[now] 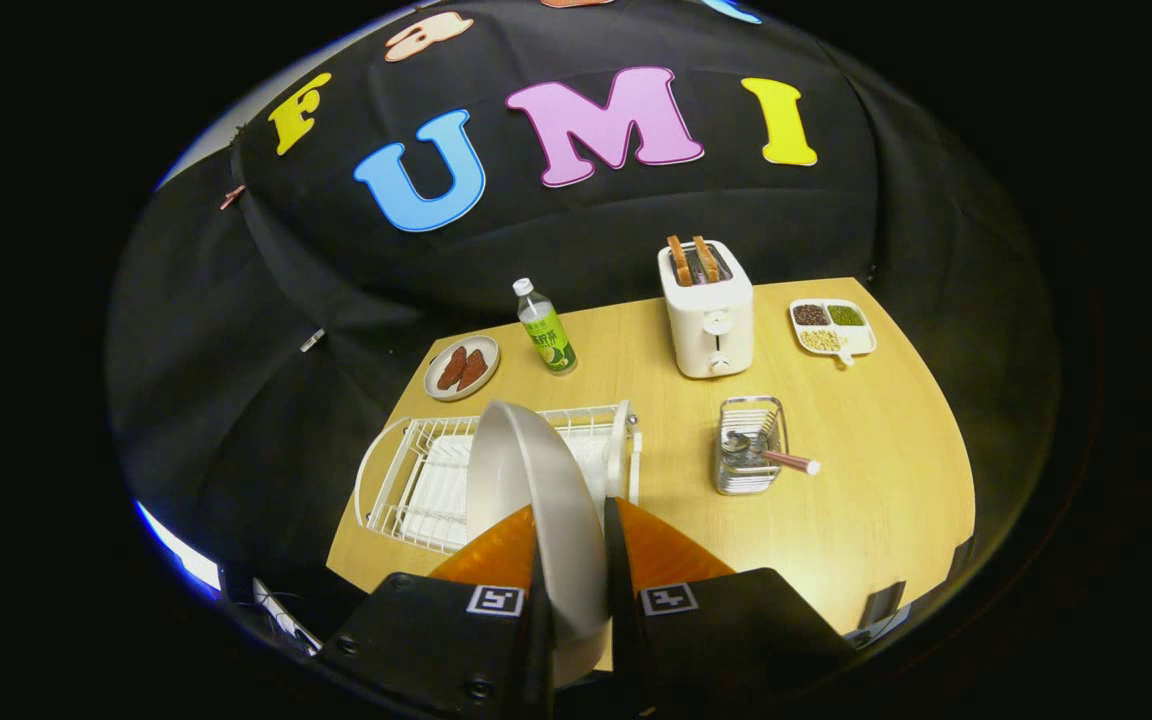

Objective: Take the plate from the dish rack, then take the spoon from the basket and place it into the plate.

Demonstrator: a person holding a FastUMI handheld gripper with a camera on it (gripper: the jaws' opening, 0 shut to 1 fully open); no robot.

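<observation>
Nothing legible; the bottle [545,332] label is too small to read

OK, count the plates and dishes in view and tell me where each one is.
3. A grey plate is clamped on edge between the fingers, above the dish rack. A small plate sits beside the bottle. A divided dish lies beyond the toaster.

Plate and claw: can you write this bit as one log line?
claw: shut on plate | plate: on edge, above dish rack | spoon: in basket
</observation>
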